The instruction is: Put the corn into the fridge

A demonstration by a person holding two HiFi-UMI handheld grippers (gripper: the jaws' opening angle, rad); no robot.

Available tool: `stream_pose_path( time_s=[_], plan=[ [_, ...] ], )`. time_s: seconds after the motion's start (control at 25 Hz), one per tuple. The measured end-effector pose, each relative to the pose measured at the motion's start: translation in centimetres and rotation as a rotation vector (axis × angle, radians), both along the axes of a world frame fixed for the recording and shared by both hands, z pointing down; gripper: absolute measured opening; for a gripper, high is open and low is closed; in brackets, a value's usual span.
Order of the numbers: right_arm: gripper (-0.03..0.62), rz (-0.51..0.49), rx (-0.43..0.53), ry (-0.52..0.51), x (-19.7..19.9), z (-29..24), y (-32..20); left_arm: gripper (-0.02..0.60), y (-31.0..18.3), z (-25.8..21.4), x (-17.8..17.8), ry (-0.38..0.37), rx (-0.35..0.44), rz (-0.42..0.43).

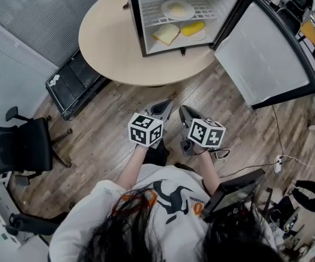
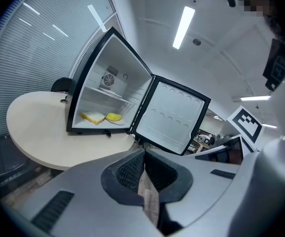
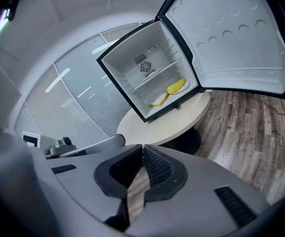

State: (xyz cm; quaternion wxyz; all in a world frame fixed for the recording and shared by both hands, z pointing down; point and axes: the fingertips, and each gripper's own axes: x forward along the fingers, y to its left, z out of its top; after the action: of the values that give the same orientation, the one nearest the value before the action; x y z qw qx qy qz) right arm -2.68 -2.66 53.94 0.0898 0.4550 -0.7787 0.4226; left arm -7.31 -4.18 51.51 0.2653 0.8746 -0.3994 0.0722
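Two grippers are held side by side above the wood floor, near the round table [image 1: 111, 45]. Left gripper [image 1: 162, 108]: jaws pressed together, nothing held. Right gripper [image 1: 187, 113]: jaws likewise closed, empty. Corn [image 1: 193, 28] is seen on the bottom level of the open mini fridge [image 1: 137, 23], beside a bread slice [image 1: 165, 34]. Fridge door [image 1: 266, 59] is swung wide.

The head view looks steeply down from above the person onto the left gripper [image 1: 165, 106], right gripper [image 1: 185, 111] and floor [image 1: 103, 124], with the table [image 1: 108, 42] and open fridge [image 1: 226, 7] farther off at its top. Each gripper view sits low behind its own jaws, facing the fridge from well back. All three share the fridge's inside, its door [image 1: 266, 59] and the table.
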Motion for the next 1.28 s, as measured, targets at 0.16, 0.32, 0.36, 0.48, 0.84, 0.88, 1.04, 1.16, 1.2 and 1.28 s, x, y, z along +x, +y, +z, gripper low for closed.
stream_pose_path(
  time_s=[0.16,0.32,0.36,0.48,0.84,0.88,1.04,1.16,1.2,1.28],
  plan=[
    [0.026,-0.026,0.011,0.004,1.4,-0.4,1.8,0.011,1.9,-0.6,1.8,-0.01,0.02,-0.005],
    [0.026,-0.057,0.019,-0.005,2.6,-0.6,4.2,0.011,4.9,-0.5,3.6,-0.029,0.025,-0.008],
    [0.026,-0.066,0.021,-0.01,2.8,-0.6,4.8,0.011,5.6,-0.6,3.9,-0.034,0.028,-0.011],
    [0.026,-0.092,0.031,-0.021,3.4,-0.8,6.9,0.011,8.0,-0.7,4.7,-0.046,0.032,-0.03],
    [0.026,-0.139,0.073,-0.029,5.6,-1.9,14.1,0.011,16.3,-1.0,7.0,-0.079,0.042,-0.061],
    [0.026,-0.141,0.081,-0.03,5.9,-2.1,14.7,0.011,17.0,-1.0,7.2,-0.086,0.047,-0.06],
    [0.026,-0.151,0.104,-0.031,6.8,-2.7,16.5,0.011,19.2,-1.3,8.3,-0.1,0.062,-0.059],
    [0.026,-0.159,0.124,-0.031,7.1,-3.3,17.6,0.011,20.4,-1.6,8.6,-0.101,0.075,-0.064],
    [0.026,-0.163,0.13,-0.031,7.1,-3.5,18.0,0.011,20.8,-1.7,8.6,-0.102,0.079,-0.067],
    [0.026,-0.174,0.143,-0.028,7.1,-3.8,18.6,0.011,21.4,-1.9,8.6,-0.105,0.084,-0.073]
  ],
)
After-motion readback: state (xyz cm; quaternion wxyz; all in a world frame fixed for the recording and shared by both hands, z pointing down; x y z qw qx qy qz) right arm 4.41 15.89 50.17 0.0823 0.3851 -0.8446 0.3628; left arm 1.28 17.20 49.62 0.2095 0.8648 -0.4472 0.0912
